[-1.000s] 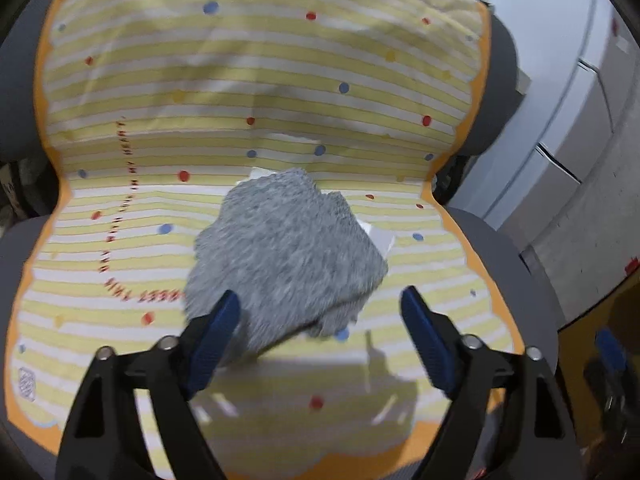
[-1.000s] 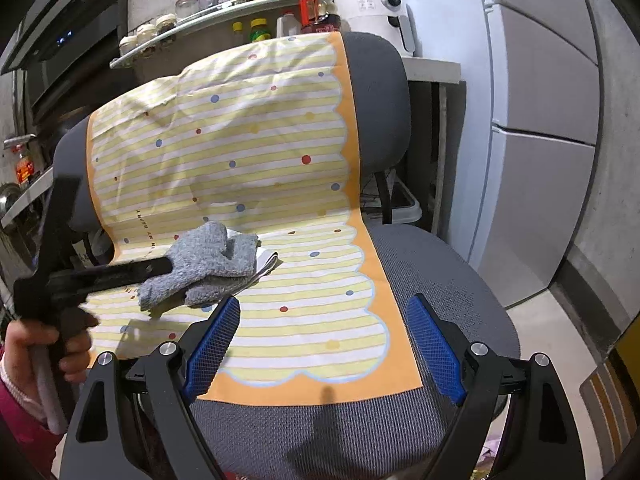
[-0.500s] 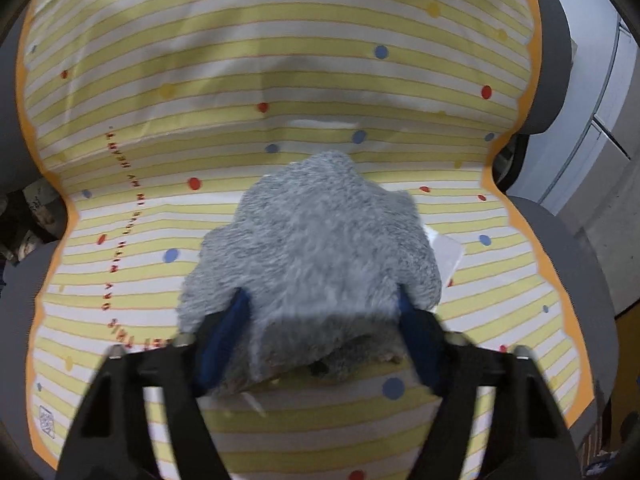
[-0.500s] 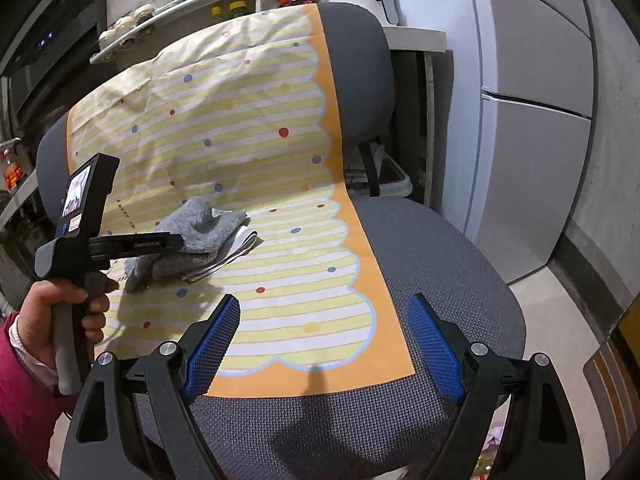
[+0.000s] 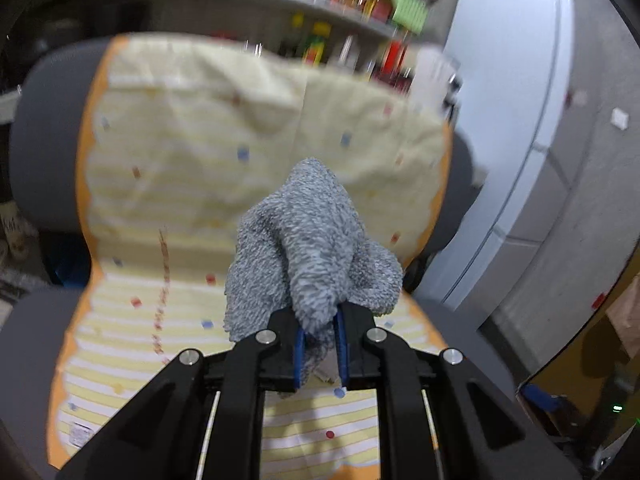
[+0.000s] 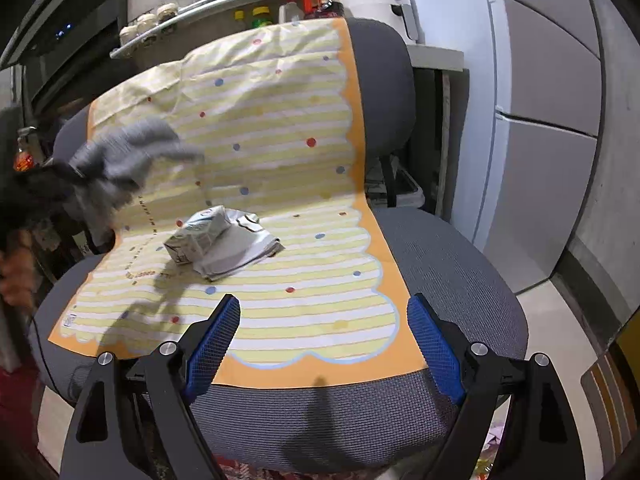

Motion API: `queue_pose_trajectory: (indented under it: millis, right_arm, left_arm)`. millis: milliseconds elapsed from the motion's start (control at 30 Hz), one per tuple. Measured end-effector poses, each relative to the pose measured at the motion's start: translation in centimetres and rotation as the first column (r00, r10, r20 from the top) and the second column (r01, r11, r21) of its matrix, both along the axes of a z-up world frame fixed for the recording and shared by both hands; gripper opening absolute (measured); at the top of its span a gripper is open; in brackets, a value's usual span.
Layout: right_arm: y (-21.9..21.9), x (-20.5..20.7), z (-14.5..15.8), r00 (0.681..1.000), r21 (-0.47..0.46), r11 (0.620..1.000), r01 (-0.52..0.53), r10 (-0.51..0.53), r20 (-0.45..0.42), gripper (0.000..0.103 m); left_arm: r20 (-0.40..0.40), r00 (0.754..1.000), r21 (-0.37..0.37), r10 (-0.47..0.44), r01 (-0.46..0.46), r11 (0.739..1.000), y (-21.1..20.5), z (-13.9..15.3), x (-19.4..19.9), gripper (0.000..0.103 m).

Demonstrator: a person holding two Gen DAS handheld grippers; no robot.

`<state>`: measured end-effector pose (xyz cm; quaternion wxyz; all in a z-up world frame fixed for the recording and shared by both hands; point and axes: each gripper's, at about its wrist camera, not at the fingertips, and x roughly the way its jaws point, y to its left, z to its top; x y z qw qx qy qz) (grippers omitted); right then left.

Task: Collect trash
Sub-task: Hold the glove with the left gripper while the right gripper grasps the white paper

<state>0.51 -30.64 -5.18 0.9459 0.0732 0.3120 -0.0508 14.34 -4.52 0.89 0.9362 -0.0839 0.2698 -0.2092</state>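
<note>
Closing on a fuzzy grey cloth point(image 5: 308, 248), the left gripper point(image 5: 320, 346) pinches its bunched folds. The right gripper point(image 6: 324, 344) gapes empty above a striped mat point(image 6: 280, 184) bearing a crumpled carton point(image 6: 200, 236).

The left wrist view looks closely along its tool point(image 5: 320, 350) at the chair's backrest point(image 5: 44, 160) (blurred), while the right wrist view sits farther back, angled down over the seat point(image 6: 452, 264), both sharing the striped cover point(image 6: 280, 120).
</note>
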Motion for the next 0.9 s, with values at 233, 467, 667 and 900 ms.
queue_pose_trajectory:
  millis: [233, 467, 667, 900]
  right_arm:
    - [2.8, 1.5, 0.5, 0.998, -0.006, 0.998, -0.059, 0.059, 0.004, 0.085]
    - [5.3, 7.6, -2.0, 0.989, 0.02, 0.991, -0.132, 0.133, -0.068, 0.045]
    - [4.3, 14.7, -4.9, 0.985, 0.081, 0.992, -0.096, 0.106, -0.133, 0.046]
    - [1.6, 21.6, -9.0, 0.965, 0.231, 0.973, -0.009, 0.069, -0.252, 0.051]
  left_arm:
    - [-0.018, 0.995, 0.093, 0.102, -0.1, 0.991, 2.6, -1.7, -2.1, 0.01]
    - [-0.143, 0.974, 0.094, 0.176, -0.164, 0.982, 6.1, -7.1, -0.9, 0.01]
    - [-0.151, 0.967, 0.12, 0.205, -0.188, 0.975, 6.7, -8.4, 0.6, 0.01]
    - [-0.189, 0.961, 0.136, 0.204, -0.18, 0.974, 6.4, -10.1, 2.1, 0.01]
